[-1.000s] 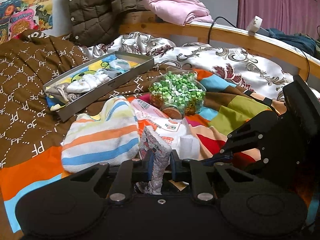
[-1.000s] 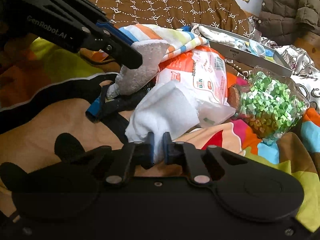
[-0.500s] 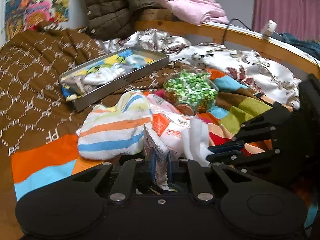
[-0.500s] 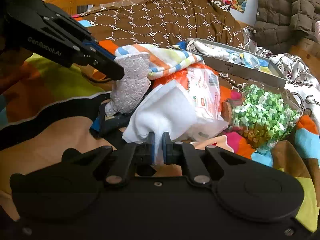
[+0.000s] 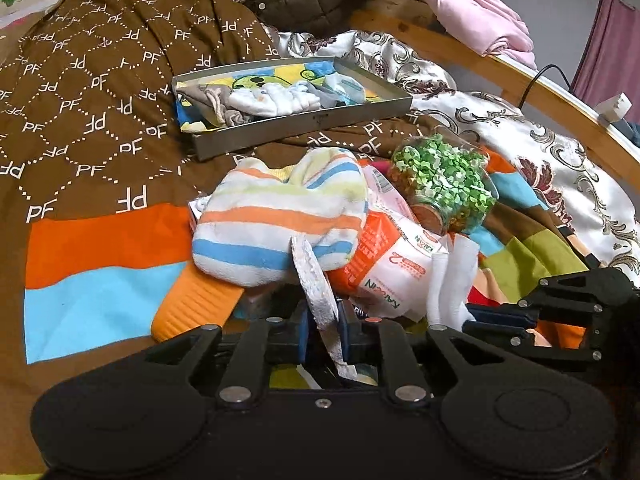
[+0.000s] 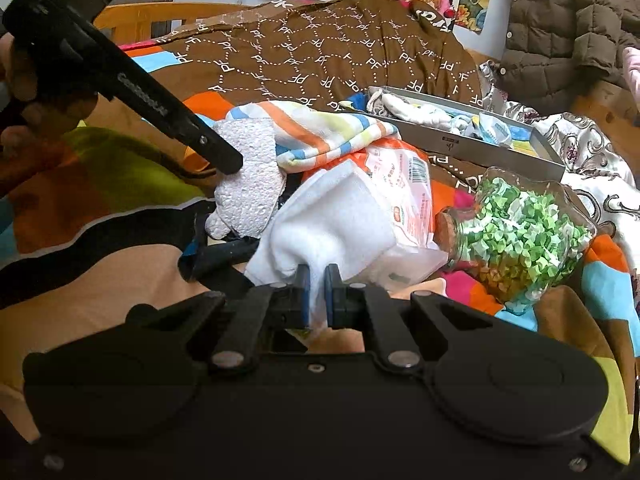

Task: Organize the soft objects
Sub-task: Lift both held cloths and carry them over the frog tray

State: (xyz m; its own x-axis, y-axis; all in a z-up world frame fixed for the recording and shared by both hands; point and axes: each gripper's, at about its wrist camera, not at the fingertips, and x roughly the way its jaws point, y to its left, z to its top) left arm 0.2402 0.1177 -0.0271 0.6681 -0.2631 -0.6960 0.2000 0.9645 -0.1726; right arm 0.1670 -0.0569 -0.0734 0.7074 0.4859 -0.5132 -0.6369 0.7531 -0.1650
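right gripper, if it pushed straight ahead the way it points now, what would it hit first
The right gripper, jaws shut on the white cloth, would probably meet the orange packet just behind that cloth first; depth is hard to judge.

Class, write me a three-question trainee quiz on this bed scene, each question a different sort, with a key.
1. True or false: the jar of green bits stands upright.
2. Which cloth does the right tool pinch? A striped B white C pink
3. Fill in: the tray rests on the ____ quilt.

Key
1. False; it lies on its side.
2. B, the white cloth. The left tool has the grey sock between its pads, jaws opening.
3. Brown.
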